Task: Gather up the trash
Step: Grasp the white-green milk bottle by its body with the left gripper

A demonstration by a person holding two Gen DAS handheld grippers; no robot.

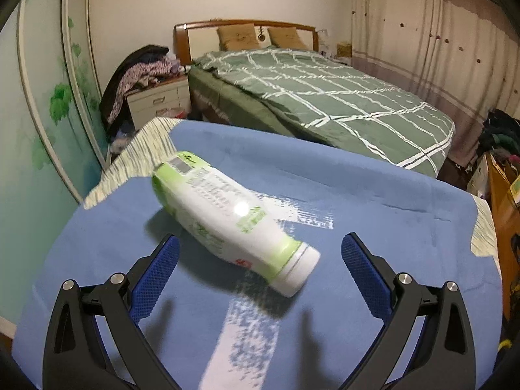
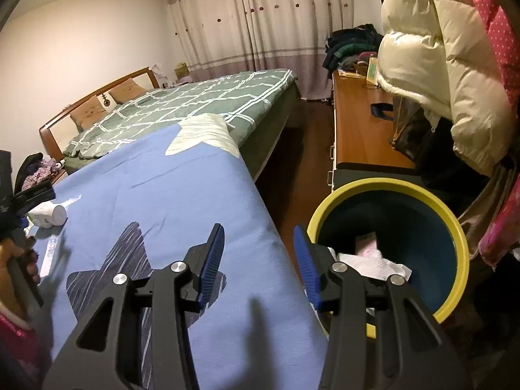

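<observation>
We line our left gripper (image 1: pixel 260 253), jaws spread wide, around the white-and-green plastic bottle (image 1: pixel 227 217) lying on the blue cloth (image 1: pixel 390 201); our right gripper (image 2: pixel 258 260) hangs released, empty, beside the yellow-rimmed bin (image 2: pixel 455 224).

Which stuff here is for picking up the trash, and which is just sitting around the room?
For the job:
- bottle lying on the blue cloth
- bin with paper in it
- left gripper, open
- right gripper, open

Just lying about:
- bed
- pillows
- clothes on the nightstand
- white coat
- curtains
</observation>
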